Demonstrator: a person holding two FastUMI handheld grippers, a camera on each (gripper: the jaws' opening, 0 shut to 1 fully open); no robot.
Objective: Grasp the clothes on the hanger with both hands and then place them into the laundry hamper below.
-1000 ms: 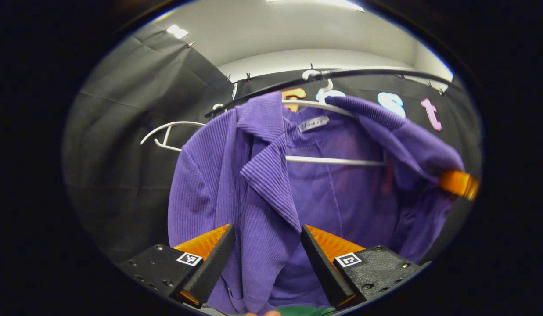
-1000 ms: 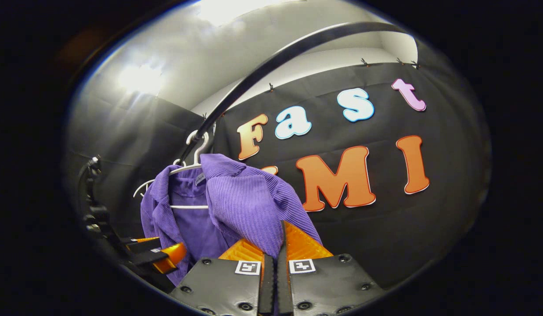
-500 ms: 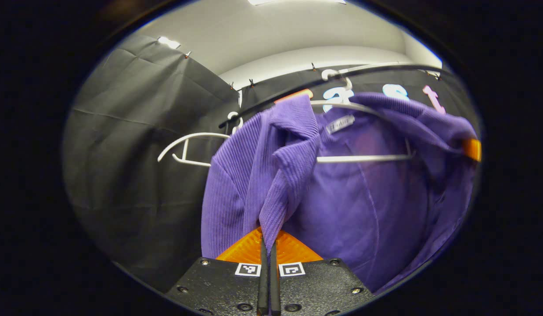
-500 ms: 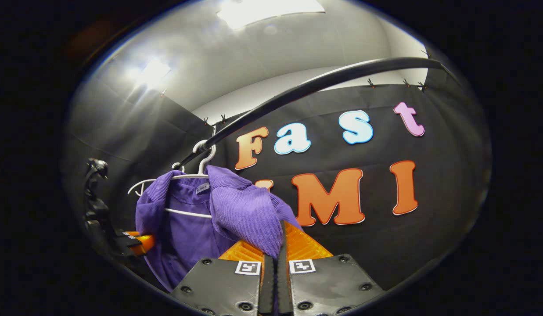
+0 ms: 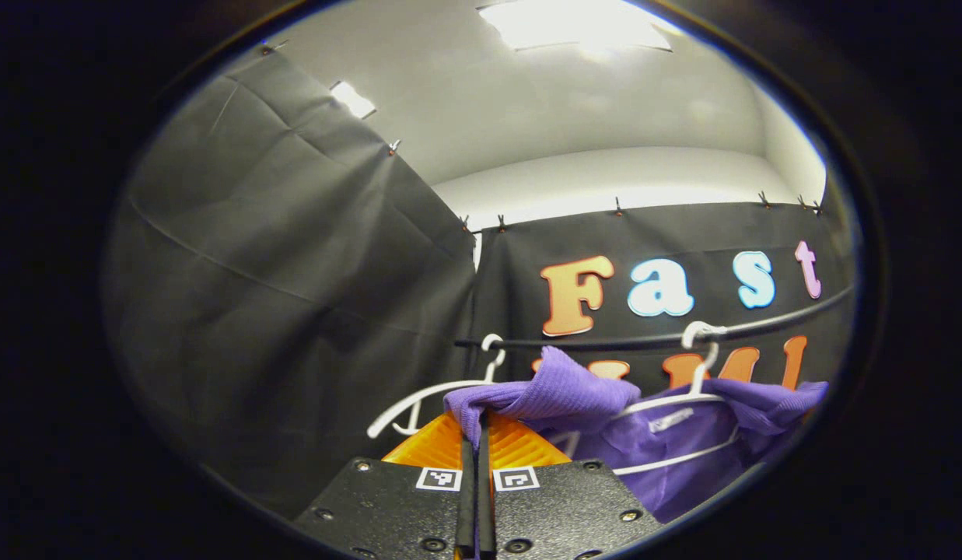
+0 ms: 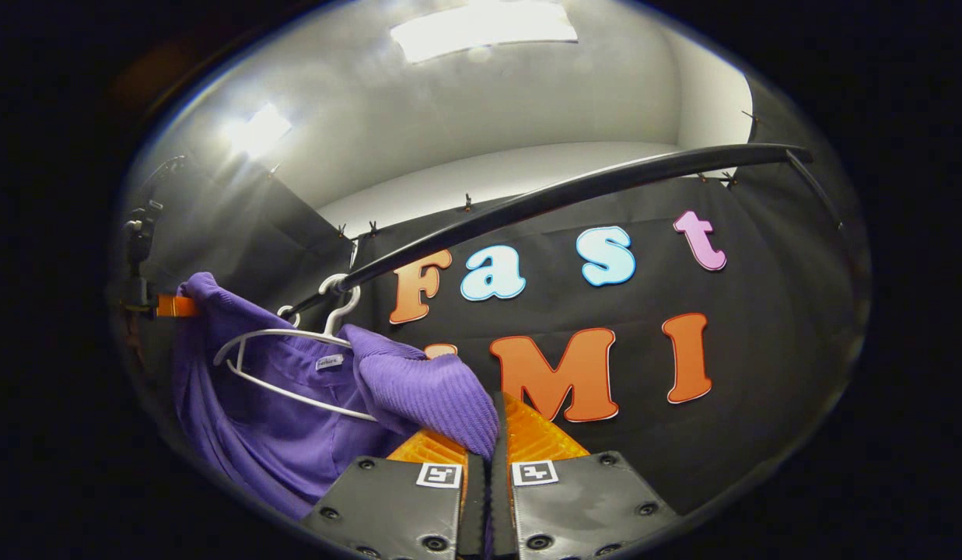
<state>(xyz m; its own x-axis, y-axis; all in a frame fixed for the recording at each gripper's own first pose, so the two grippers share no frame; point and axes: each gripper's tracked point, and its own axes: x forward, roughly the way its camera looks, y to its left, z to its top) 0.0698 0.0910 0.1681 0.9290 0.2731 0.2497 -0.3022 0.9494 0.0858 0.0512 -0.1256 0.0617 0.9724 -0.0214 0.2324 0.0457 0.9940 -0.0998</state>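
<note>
We see a purple ribbed-knit garment [image 6: 294, 420] draped on a thin white wire hanger [image 6: 278, 365], whose hook catches a slim black rail [image 6: 574, 187] that curves across the booth. The knit shows fine parallel ridges along its folded edges, while the inner panel looks smoother and carries a small pale tag. In the left gripper view, our left gripper [image 5: 474, 455] has its orange, ridged fingers [image 5: 430, 443] pressed together on a bunched fold of the garment [image 5: 558, 393], just beside a second, bare white hanger [image 5: 418, 400] on the rail [image 5: 605, 341]. In the right gripper view, our right gripper [image 6: 487, 459] is likewise clamped on the other edge of the knit, its black textured plates meeting with cloth pinched between them. Far off at that view's left edge we see the left gripper [image 6: 166, 306] gripping the opposite side, so the cloth spans between the two. Above the rail the space is open up to the pale ceiling; behind it hangs creased black cloth [image 5: 278, 257].
</note>
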